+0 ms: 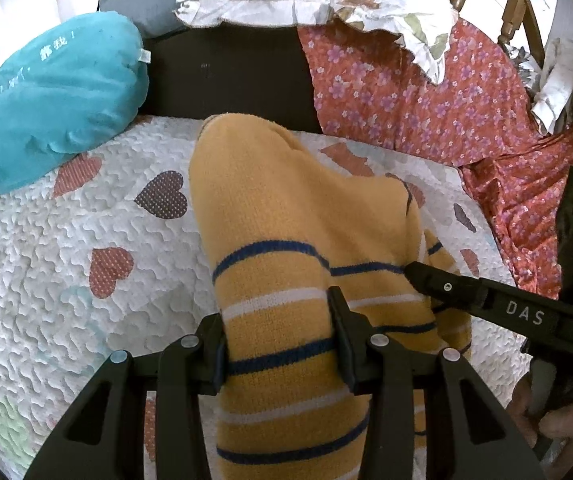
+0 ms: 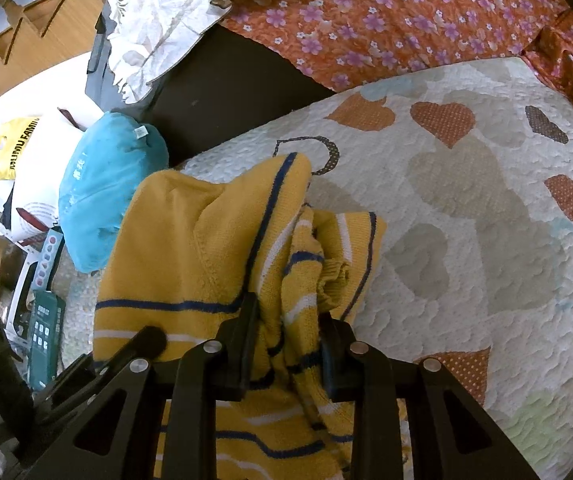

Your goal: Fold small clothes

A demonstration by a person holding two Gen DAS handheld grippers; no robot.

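Both the left tool (image 1: 282, 334) and the right tool (image 2: 286, 344) are clamped on the yellow striped sweater (image 1: 286, 208), which hangs over the heart quilt (image 1: 86, 240), and it could bunch up if one tool lets go early.

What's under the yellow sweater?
The heart-print quilt shows around the sweater, which both grippers hold. Whatever lies directly beneath its draped folds is covered.

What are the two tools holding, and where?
Both grip the yellow striped sweater: left tool on its striped part, right tool on a bunched striped fold.
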